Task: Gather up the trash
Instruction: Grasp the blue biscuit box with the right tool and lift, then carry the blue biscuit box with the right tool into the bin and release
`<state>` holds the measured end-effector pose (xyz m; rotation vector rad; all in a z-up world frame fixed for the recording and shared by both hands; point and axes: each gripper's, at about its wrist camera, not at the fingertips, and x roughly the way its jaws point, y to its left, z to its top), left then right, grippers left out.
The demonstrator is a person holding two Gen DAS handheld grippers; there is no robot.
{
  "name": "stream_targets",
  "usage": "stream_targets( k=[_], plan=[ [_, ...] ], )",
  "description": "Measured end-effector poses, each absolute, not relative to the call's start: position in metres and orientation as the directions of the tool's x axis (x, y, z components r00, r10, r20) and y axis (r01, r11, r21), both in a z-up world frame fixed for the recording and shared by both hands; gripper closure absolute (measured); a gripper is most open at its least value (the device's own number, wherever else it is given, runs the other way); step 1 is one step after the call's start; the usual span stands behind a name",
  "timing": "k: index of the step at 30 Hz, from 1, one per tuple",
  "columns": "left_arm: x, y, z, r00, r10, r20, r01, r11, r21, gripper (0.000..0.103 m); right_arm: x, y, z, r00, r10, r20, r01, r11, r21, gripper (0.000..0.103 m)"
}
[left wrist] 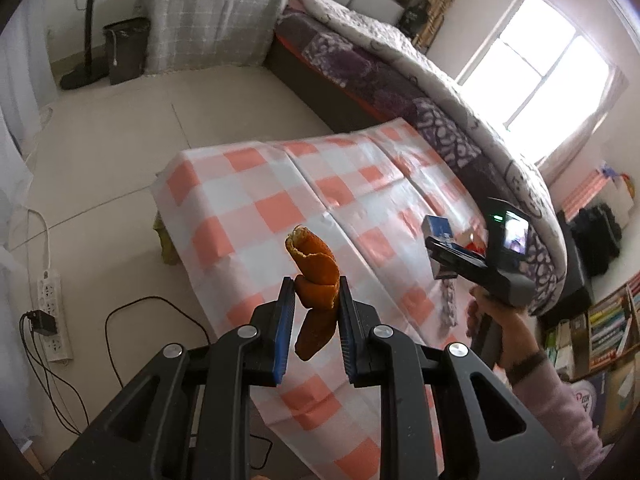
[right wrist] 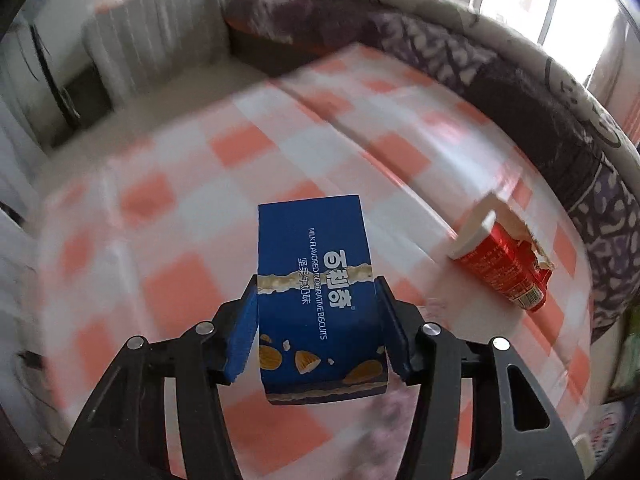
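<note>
Orange peel (left wrist: 316, 280) hangs pinched in my left tongs (left wrist: 317, 304), above the near edge of the checked table (left wrist: 256, 204). My right tongs (right wrist: 316, 312) clamp a blue biscuit box (right wrist: 320, 280) over the table's middle. Beside it, towards the right edge, lies a torn red carton (right wrist: 500, 264).

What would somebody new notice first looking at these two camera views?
Probably the curled orange peel pinched in the left claw, held above the pink-and-white checked tablecloth. Next, the blue biscuit box gripped between the pads of the right claw, filling the middle of the right wrist view. To its right a torn red carton lies on its side on the cloth, near the purple patterned bedding.
</note>
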<state>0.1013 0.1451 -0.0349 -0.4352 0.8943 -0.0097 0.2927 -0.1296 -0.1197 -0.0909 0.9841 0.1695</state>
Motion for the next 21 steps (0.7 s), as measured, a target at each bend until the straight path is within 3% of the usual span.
stream_targets(
  k=[11,21],
  plan=[
    [0.075,0.142,-0.003,0.748,-0.043,-0.662,-0.183,0.946,-0.268,0.082,0.168,-0.092,-0.003,0.733,0.210,-0.647,-0.249,0.968,0.032,0.051],
    [0.052,0.124,0.008,0.793,-0.025,-0.608,-0.153,0.959,-0.239,0.082,0.083,-0.118,0.020,0.776,0.220,-0.591,-0.201,0.975,0.099,0.051]
  ],
)
